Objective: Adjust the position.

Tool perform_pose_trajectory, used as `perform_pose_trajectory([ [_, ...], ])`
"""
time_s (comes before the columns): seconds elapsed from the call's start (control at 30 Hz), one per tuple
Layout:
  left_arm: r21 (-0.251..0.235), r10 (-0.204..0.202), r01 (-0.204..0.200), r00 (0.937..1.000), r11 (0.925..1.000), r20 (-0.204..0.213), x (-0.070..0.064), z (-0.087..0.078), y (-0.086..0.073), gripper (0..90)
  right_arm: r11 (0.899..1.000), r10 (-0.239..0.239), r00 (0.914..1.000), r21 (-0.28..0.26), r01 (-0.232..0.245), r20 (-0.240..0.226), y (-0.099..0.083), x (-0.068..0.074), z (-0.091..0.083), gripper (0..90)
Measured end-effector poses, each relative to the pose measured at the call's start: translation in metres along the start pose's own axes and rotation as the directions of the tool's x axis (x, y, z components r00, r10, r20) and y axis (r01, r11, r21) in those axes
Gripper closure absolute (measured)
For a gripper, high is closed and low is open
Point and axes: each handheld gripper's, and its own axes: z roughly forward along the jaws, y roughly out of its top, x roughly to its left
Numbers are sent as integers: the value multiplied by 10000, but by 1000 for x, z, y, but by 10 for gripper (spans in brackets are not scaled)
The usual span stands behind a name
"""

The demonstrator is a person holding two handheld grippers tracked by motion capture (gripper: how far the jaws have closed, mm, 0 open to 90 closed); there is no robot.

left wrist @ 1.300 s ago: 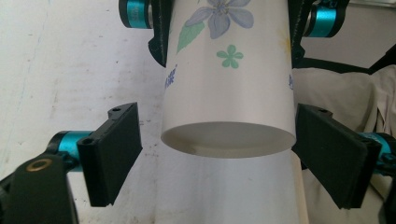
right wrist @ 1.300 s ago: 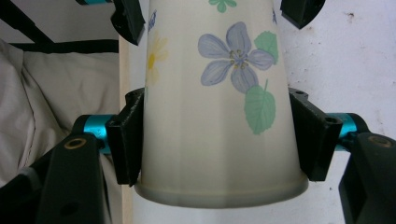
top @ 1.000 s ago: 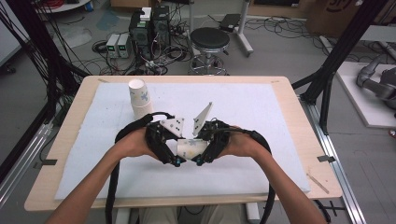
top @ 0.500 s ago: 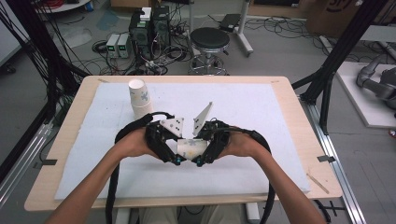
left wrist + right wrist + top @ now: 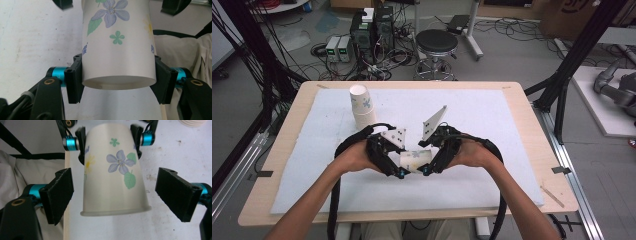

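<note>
1. Cup (image 5: 416,159) hangs sideways between my two grippers above the near middle of the white mat (image 5: 492,125), clear of the surface; flowers are printed on its paper wall.
2. My left gripper (image 5: 117,82) clamps the narrow base end, one black pad flat against each side, which is what carries the cup.
3. My right gripper (image 5: 122,197) stands wide around the rim end, its pads on either side with daylight between them and the paper, so it bears no load. I judge it placed to take the cup or pull it along.
4. The table's near edge (image 5: 412,216) lies just below my hands, with little room there.
5. Open mat spreads right and forward; a stack of cups (image 5: 362,105) stands near, back and left.
</note>
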Motion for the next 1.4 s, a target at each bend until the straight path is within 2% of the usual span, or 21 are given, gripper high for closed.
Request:
perform_pose_trajectory([
  [0.1,-51,-182,182,9998,9998,-1,-1,3,-5,366,9994,-24,10000,-350,25,23,-1,-2,-5,158],
  [0.23,-235,-180,179,9998,9996,-48,-1,4,-9,366,9982,26,9999,-603,-20,110,-2,-3,-10,157],
  [0.33,-607,-289,279,9995,9978,-154,-2,3,-13,366,9959,78,9998,-908,-59,203,-4,-2,-14,158],
  [0.47,-1270,-504,464,9983,9908,-283,-3,1,-20,366,9900,69,9992,-1413,-14,383,-8,-2,-20,157],
  [0.53,-1727,-577,511,9978,9836,-336,-4,-2,-23,366,9829,121,9992,-1838,-49,384,-10,-2,-23,158],
  [0.63,-2398,-711,599,9967,9690,-382,-6,-4,-29,366,9657,271,9994,-2589,-207,212,-16,-2,-27,158],
  [0.7,-2767,-785,637,9960,9588,-429,-7,-6,-33,366,9518,423,9987,-3051,-312,299,-23,-2,-28,158],
  [0.73,-3060,-834,660,9955,9497,-441,-8,-6,-37,366,9460,515,9981,-3219,-379,340,-26,-2,-28,158],
  [0.77,-3291,-894,711,9952,9416,-406,-8,-6,-39,366,9350,590,9979,-3516,-462,260,-30,-2,-28,158],
  [0.8,-3634,-995,794,9944,9282,-370,-9,-6,-42,366,9279,640,9978,-3692,-521,199,-33,-2,-28,158],
  [0.87,-4007,-1052,817,9938,9126,-371,-10,-7,-47,366,9155,763,9968,-3978,-605,239,-38,0,-26,158],
  [0.9,-4326,-1108,855,9933,8975,-335,-10,-7,-50,365,9094,723,9972,-4120,-573,209,-40,0,-25,158],
  [0.97,-4985,-1280,993,9915,8612,-235,-11,-6,-56,365,8962,813,9966,-4386,-672,133,-45,1,-23,158],
  [1.03,-5428,-1395,1035,9899,8334,-253,-11,-6,-61,365,8805,921,9957,-4666,-834,-41,-49,1,-21,158],
  [1.07,-5570,-1417,1027,9895,8242,-272,-11,-6,-63,365,8701,961,9954,-4852,-870,-61,-52,1,-18,158],
  [1.13,-5912,-1477,1033,9887,7999,-272,-11,-6,-66,365,8635,1002,9949,-4954,-944,-149,-55,1,-15,158],
  [1.17,-6062,-1487,1022,9885,7888,-269,-11,-7,-67,365,8563,1026,9946,-5072,-975,-181,-57,1,-13,158],
  [1.27,-6513,-1489,964,9885,7527,-257,-11,-8,-69,365,8494,1159,9929,-5153,-1139,-283,-60,0,-8,158],
  [1.3,-6655,-1463,940,9890,7404,-231,-11,-9,-70,365,8437,1175,9926,-5240,-1167,-318,-61,0,-7,158],
  [1.37,-6784,-1470,910,9888,7290,-253,-11,-10,-70,365,8335,1245,9916,-5386,-1232,-341,-63,1,-5,158],
  [1.4,-6825,-1478,909,9887,7252,-253,-11,-10,-71,365,8231,1241,9916,-5545,-1229,-356,-65,0,-3,158],
])
